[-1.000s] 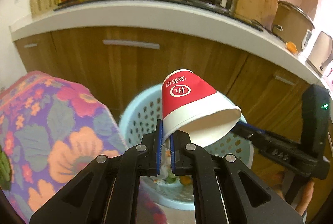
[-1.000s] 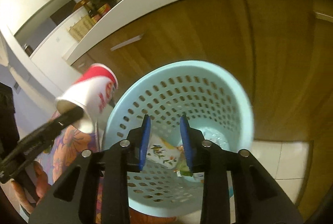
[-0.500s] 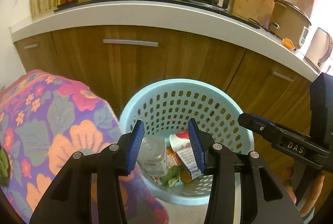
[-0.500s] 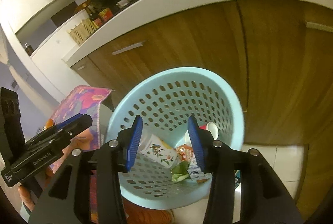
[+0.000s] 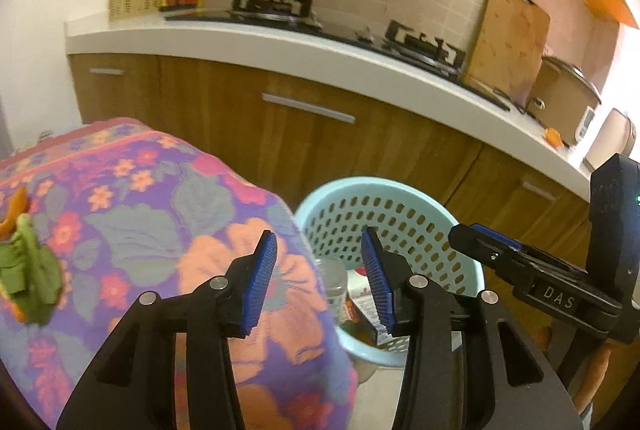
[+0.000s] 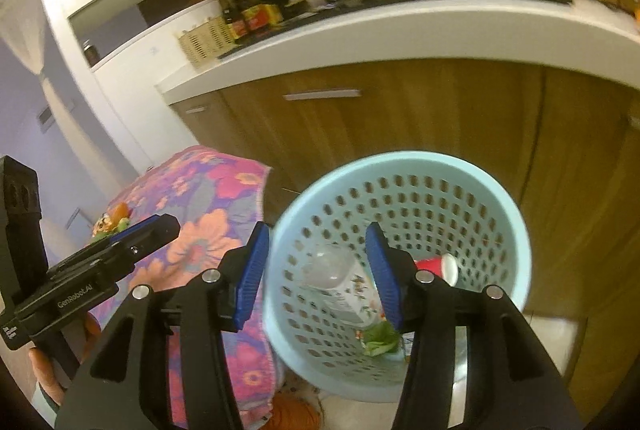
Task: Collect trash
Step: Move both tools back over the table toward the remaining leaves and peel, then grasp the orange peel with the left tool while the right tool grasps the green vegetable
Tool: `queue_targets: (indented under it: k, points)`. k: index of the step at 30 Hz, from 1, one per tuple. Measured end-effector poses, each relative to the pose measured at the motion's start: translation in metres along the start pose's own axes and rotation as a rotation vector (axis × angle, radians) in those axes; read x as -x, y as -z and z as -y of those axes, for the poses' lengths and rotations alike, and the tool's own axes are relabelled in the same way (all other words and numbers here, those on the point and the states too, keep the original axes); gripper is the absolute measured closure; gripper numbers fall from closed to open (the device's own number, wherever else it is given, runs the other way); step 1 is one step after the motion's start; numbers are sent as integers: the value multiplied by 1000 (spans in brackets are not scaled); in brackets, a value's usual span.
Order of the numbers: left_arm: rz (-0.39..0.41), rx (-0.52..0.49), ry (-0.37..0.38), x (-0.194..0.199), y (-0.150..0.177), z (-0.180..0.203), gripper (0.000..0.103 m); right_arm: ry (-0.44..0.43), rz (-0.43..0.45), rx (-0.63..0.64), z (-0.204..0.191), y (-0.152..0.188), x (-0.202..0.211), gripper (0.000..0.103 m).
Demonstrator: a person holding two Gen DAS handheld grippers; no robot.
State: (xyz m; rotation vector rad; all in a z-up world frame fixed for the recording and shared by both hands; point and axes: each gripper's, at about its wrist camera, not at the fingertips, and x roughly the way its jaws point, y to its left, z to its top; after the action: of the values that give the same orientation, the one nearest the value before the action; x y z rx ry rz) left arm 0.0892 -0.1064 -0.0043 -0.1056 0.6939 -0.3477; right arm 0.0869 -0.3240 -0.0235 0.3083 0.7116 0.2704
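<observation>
Above the pale blue basket (image 6: 516,230), our left gripper (image 5: 318,282) and right gripper (image 6: 318,270) both widen their empty jaws, while the red paper cup (image 6: 434,266) lies inside among other trash.

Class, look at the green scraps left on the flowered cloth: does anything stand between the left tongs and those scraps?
Nothing visible does. The green scraps lie in the open on the flowered cloth, off to the left of the left tongs, whose jaws are opening with nothing held between them. Only bare cloth lies between.
</observation>
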Motion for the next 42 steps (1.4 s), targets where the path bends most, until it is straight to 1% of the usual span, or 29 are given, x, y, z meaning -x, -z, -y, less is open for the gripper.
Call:
queue_targets:
  k: [1, 5, 6, 10, 16, 22, 23, 24, 26, 30, 36, 39, 42]
  points:
    - [11, 10, -8, 7, 0, -5, 57, -8, -2, 16, -9, -1, -1, 56]
    - [63, 42, -37, 38, 2, -28, 42, -44, -9, 69, -42, -3, -6, 56]
    - [74, 44, -48, 44, 3, -33, 41, -56, -15, 91, -55, -3, -9, 56]
    - [112, 72, -92, 73, 6, -58, 40, -96, -26, 153, -93, -4, -16, 56]
    - [158, 116, -190, 110, 15, -103, 40, -166, -55, 269, -158, -3, -33, 56]
    - [182, 223, -273, 140, 29, -159, 40, -216, -99, 374, -215, 4, -59, 56]
    - [184, 245, -283, 144, 32, -170, 40, -221, -106, 387, -221, 6, -62, 52]
    - [186, 264, -291, 147, 34, -179, 40, -228, -118, 404, -231, 7, -68, 42]
    - [188, 293, -309, 152, 38, -195, 40, -243, -128, 433, -247, 10, -76, 41]
    - [187, 343, -307, 161, 45, -222, 44, -268, -166, 504, -281, 18, -98, 41]
    - [161, 402, -277, 158, 52, -246, 44, -284, -229, 554, -312, 28, -131, 41]
    - [133, 405, -238, 150, 54, -250, 44, -299, -271, 535, -319, 30, -147, 41]
    - [122, 390, -235, 143, 55, -248, 44, -329, -313, 484, -319, 30, -160, 41]
